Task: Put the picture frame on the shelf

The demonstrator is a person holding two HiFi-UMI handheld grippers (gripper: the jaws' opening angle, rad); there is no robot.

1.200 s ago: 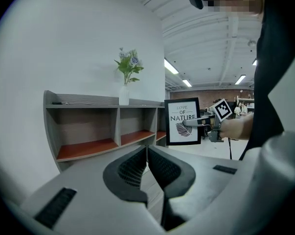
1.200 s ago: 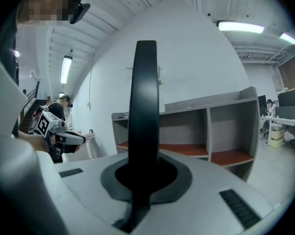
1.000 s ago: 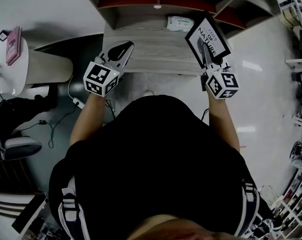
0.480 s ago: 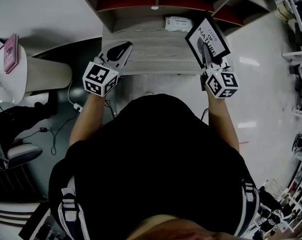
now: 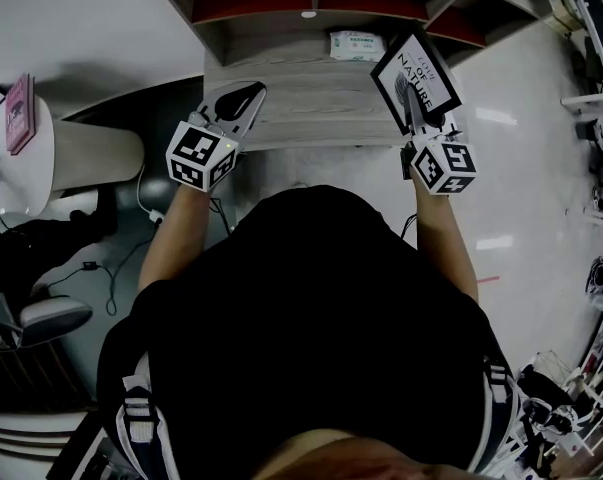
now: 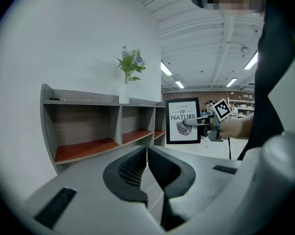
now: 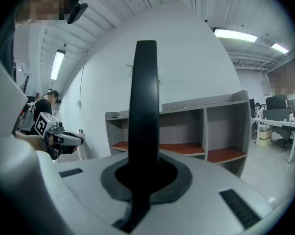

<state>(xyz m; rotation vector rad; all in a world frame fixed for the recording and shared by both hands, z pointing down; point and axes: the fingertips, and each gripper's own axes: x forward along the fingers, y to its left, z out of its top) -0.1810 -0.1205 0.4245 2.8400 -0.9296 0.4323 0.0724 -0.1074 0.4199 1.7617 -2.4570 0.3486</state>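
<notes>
A black picture frame [image 5: 415,78] with a white print reading "NATURE" is clamped in my right gripper [image 5: 414,118], held upright in front of the grey shelf unit [image 5: 311,88]. In the right gripper view the picture frame [image 7: 145,121] stands edge-on between the shut jaws. The left gripper view shows the picture frame [image 6: 183,121] face-on, off to the right. My left gripper [image 5: 239,100] hovers over the shelf's left part, its jaws closed together with nothing in them. The shelf [image 6: 103,131] has red-floored compartments.
A white packet [image 5: 356,45] lies on the shelf top near the frame. A vase with flowers [image 6: 126,77] stands on the shelf's top board. A round white table [image 5: 41,138] with a pink book [image 5: 19,113] is at the left, cables on the floor below it.
None of the grippers or the frame has visibly shifted; only the head view has drifted slightly.
</notes>
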